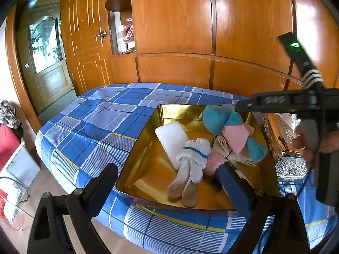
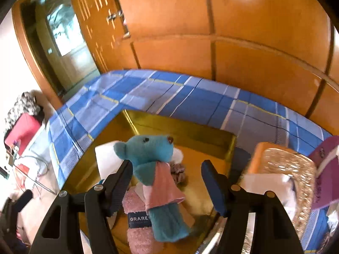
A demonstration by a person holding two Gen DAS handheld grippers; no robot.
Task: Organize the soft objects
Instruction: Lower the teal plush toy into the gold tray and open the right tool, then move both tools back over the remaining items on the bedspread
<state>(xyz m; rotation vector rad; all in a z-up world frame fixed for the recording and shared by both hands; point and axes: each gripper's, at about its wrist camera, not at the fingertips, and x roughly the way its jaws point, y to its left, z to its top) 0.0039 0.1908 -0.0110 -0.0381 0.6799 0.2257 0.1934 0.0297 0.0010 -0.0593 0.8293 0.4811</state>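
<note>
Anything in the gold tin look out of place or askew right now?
Only the blue plush toy. It lies tilted across the pink fuzzy cloth and the other pieces instead of flat, its head up by the gold tin back wall. The right tongs are open around it. The white socks look settled.

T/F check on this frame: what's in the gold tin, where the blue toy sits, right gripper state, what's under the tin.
1. The white socks lie inside the gold tin. True.
2. The blue plush toy is on the floor. False: it is over the tin, on the other soft items.
3. The right gripper is clamped shut on the toy. False: its fingers stand apart; only the left one is at the toy.
4. The tin sits on a blue plaid bedsheet. True.
5. The tin holds only the toy. False: a white block and pink fuzzy cloth are there too.
</note>
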